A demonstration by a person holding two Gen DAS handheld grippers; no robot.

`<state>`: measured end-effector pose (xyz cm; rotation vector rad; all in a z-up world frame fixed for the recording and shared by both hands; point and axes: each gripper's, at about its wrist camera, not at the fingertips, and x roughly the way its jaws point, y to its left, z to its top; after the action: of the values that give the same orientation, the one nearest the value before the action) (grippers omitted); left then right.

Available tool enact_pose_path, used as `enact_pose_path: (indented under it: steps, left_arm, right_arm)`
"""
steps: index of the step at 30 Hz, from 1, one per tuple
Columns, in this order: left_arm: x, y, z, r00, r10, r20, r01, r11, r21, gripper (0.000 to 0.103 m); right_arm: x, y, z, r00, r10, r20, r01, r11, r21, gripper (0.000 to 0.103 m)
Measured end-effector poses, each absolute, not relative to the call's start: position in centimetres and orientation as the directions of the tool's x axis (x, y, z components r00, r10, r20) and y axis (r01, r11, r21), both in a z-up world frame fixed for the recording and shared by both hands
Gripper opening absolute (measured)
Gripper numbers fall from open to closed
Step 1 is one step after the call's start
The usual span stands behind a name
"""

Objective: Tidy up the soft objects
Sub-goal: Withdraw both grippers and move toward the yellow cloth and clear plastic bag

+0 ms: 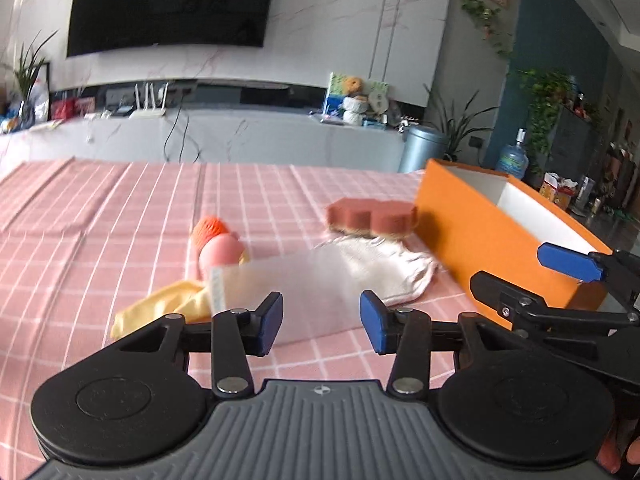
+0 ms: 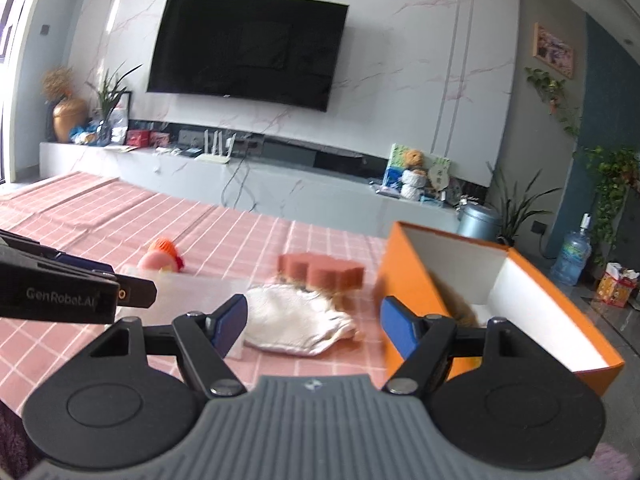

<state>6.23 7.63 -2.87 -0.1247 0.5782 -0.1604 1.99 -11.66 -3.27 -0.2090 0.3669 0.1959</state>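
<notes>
Left gripper [image 1: 321,322] fingers wide, empty, over translucent packet [image 1: 288,288]. Right gripper [image 2: 313,322] wide, empty, above white cloth [image 2: 296,322], just beside orange box [image 2: 404,276]. Sponge [image 2: 322,270] behind cloth. Risk: limp cloth slipping, snagging box rim.

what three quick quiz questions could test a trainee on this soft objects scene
1. True or false: the left gripper holds the yellow cloth.
2. Which item lies closest to the open orange cardboard box?
A. brown flower-shaped sponge
B. pink and orange plush toy
C. translucent plastic pouch
3. Fill in: the crumpled white fabric towel lies on a pink ____ tablecloth.

Key:
1. False; both it and the right gripper are open and empty.
2. A
3. checked
</notes>
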Motion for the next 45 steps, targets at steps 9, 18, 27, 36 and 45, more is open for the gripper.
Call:
enact_pose_path:
  steps: [9, 18, 27, 36, 45]
  left_arm:
    - [6.9, 9.1, -5.0, 0.814, -0.159, -0.558, 0.075, 0.982, -0.171, 0.04]
    - [9.8, 9.9, -5.2, 0.816, -0.098, -0.57, 0.053, 0.994, -0.094, 0.076]
    - [11.2, 12.1, -6.0, 0.802, -0.03, -0.596, 0.018, 0.999, -0.027, 0.075]
    - [12.1, 15.5, -7.4, 0.74, -0.023, -0.672, -0.003, 0.999, -0.038, 0.069]
    - [12.5, 17.2, -7.8, 0.727, -0.01, -0.686, -0.032, 0.998, -0.048, 0.069]
  right_arm:
    - [4.3, -10.3, -5.7, 0.853, 0.197, -0.483, -0.294, 0.946, -0.133, 0.073]
    - [8.4, -9.0, -7.5, 0.809, 0.19, -0.556, -0.32, 0.936, -0.145, 0.067]
    - [11.8, -7.9, -7.9, 0.775, 0.245, -0.582, -0.345, 0.936, -0.065, 0.067]
    - [13.5, -3.5, -7.9, 0.71, 0.42, -0.566, -0.482, 0.875, 0.044, 0.1]
    - [16.2, -1.3, -10.7, 0.626, 0.418, -0.658, -0.486, 0.869, 0.089, 0.1]
